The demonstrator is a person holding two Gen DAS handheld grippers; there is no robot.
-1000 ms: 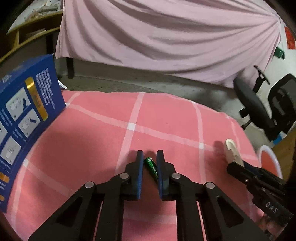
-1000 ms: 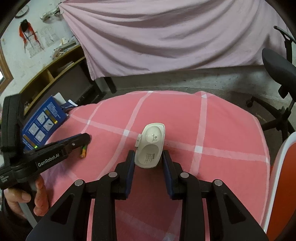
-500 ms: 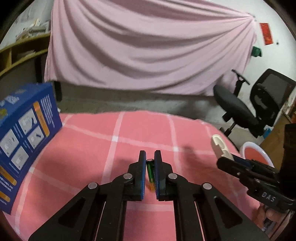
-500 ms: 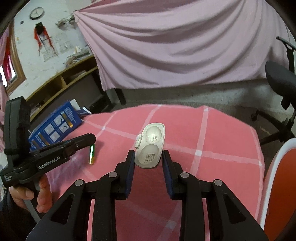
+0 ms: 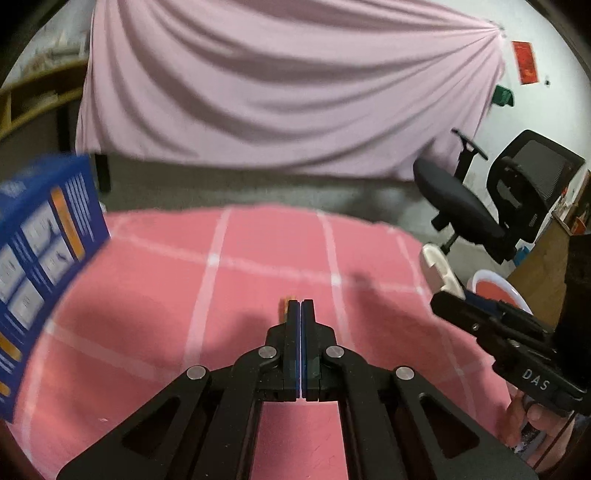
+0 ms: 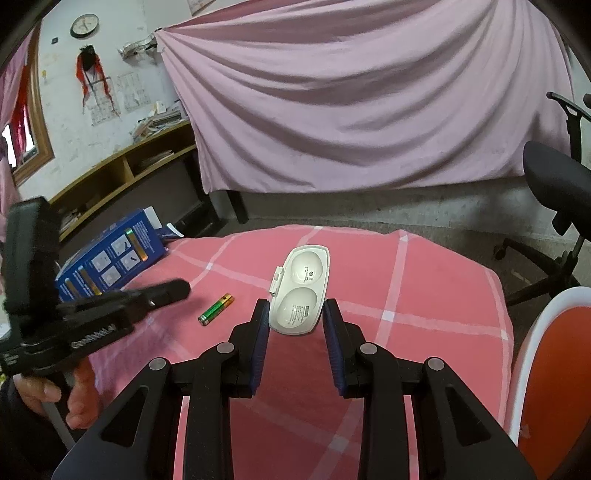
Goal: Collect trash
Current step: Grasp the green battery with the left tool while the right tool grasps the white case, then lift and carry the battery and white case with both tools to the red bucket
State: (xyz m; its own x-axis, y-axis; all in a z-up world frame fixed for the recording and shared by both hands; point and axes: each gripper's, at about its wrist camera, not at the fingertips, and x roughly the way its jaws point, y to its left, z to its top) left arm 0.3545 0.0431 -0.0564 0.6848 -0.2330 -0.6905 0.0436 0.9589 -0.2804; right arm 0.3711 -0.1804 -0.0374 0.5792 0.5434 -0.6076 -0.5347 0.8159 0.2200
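Pink checked tablecloth (image 6: 424, 280) covers the table. Pink draped sheet (image 6: 351, 92) hangs behind. Black office chair (image 5: 480, 206) stands at right. Wooden shelving (image 6: 122, 170) runs along the left wall beneath a wall clock (image 6: 84, 25).

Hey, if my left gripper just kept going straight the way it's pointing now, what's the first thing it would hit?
Most likely the pink checked tablecloth just beyond the left gripper and its shut jaws. The green battery lies loose on the cloth slightly left of that line, so it might get clipped; depth is unclear.

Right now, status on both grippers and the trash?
Left gripper shut, empty. Battery lying loose on cloth. Right gripper shut on white case. Nothing blocking.
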